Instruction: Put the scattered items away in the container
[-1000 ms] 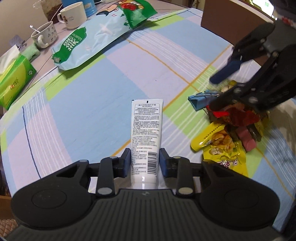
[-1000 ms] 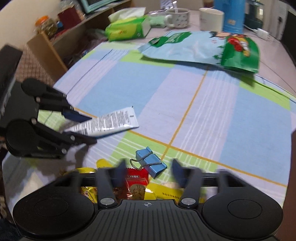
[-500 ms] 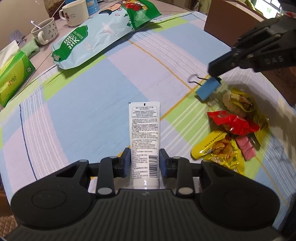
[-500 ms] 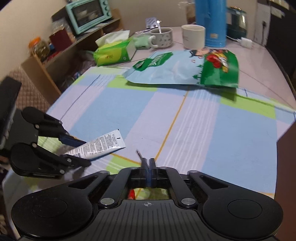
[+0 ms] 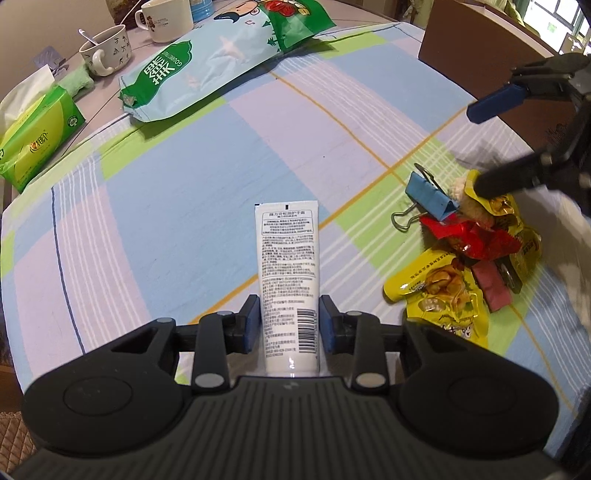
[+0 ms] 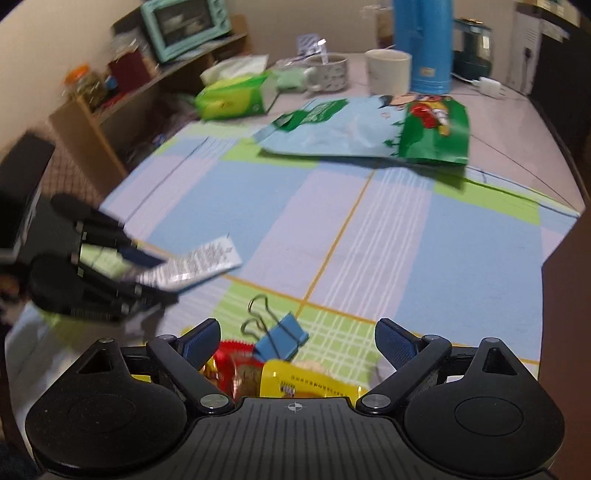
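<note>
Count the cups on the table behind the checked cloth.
2. A patterned cup with a spoon in it stands beside the green tissue pack; a plain white mug stands next to it, near the blue flask. Others may be hidden.

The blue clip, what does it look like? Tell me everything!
The clip is a blue binder clip, metal by its look, with two silver wire handles. It lies tilted at the edge of the snack pile, leaning on a red wrapper. The open right gripper is above it and does not touch it.

Both wrist cams low, close, share binder clip [image 5: 430,197] & tablecloth [image 6: 388,236].
</note>
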`<move>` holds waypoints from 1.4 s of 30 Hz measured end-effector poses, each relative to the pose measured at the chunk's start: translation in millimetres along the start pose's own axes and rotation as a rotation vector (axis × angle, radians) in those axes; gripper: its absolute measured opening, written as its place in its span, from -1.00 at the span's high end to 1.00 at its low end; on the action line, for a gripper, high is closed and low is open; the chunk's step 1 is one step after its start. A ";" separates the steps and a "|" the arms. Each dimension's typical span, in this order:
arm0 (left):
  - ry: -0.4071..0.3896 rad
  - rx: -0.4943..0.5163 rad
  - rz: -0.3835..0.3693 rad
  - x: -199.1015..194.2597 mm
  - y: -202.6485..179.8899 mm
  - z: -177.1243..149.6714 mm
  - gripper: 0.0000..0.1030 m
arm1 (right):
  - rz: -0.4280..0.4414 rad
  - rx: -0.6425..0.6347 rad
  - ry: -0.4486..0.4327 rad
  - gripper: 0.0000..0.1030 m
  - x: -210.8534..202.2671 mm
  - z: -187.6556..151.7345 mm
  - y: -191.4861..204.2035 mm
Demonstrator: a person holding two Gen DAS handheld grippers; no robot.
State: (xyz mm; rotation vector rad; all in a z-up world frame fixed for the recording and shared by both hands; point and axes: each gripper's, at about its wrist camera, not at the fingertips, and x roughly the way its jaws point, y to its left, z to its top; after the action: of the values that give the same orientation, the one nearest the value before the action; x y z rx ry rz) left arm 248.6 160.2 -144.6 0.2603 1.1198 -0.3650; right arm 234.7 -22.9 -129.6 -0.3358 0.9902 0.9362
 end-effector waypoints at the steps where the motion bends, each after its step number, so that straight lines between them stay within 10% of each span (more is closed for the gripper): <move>1: -0.001 0.000 -0.002 0.1 0.3 -0.2 0.43 | 0.005 -0.009 0.009 -0.64 1.7 -0.4 0.3; 9: -0.007 0.001 -0.015 0.2 2.8 -1.3 0.42 | 0.086 -0.117 0.031 -0.44 34.6 10.6 5.7; 12: -0.008 0.001 -0.018 0.6 3.6 -1.2 0.42 | 0.104 -0.200 0.052 0.33 47.1 13.6 11.3; 17: -0.010 -0.007 -0.010 0.6 1.6 -1.0 0.43 | 0.050 -0.220 0.000 0.96 44.0 12.4 9.6; 29: -0.012 0.002 0.003 -3.8 -6.7 4.8 0.50 | 0.042 0.096 -0.133 1.00 -14.9 8.8 -28.4; 42: -0.073 0.055 0.042 -44.5 -34.5 15.7 0.50 | 0.003 0.138 -0.225 1.00 -78.6 -11.9 -24.2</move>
State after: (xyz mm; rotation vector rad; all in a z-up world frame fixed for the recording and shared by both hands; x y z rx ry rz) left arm 230.1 129.5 -98.3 0.3167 1.0324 -0.3657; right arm 230.5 -85.2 -74.7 -0.1094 0.8429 0.8818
